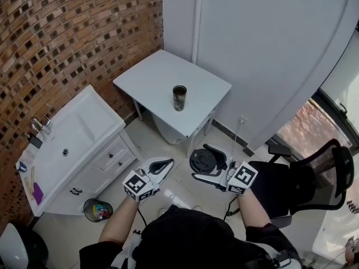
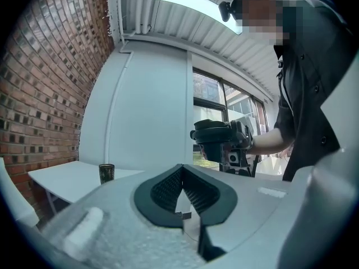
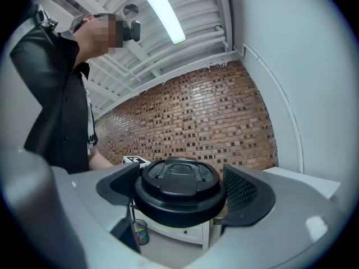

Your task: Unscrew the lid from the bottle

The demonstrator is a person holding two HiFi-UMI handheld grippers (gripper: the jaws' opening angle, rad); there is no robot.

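Observation:
The dark, open-topped bottle [image 1: 179, 97] stands upright and alone on the small white table [image 1: 151, 74]; in the left gripper view the bottle [image 2: 106, 173] looks small and far off. My right gripper [image 1: 208, 162] is held over the floor well short of the table and is shut on the black round lid [image 1: 201, 161]. Its own view shows the lid [image 3: 179, 186] clamped between the two dark pads [image 3: 247, 192] of the right gripper [image 3: 182, 198]. My left gripper [image 1: 162, 164] hovers beside it. The left gripper [image 2: 183, 192] is shut, with nothing between its jaws.
A white sink cabinet [image 1: 67, 144] stands against the brick wall at the left, with a small bin [image 1: 98, 209] of colourful litter by it. A black office chair [image 1: 314, 178] is at the right. White wall panels rise behind the table. The person's body fills the bottom of the head view.

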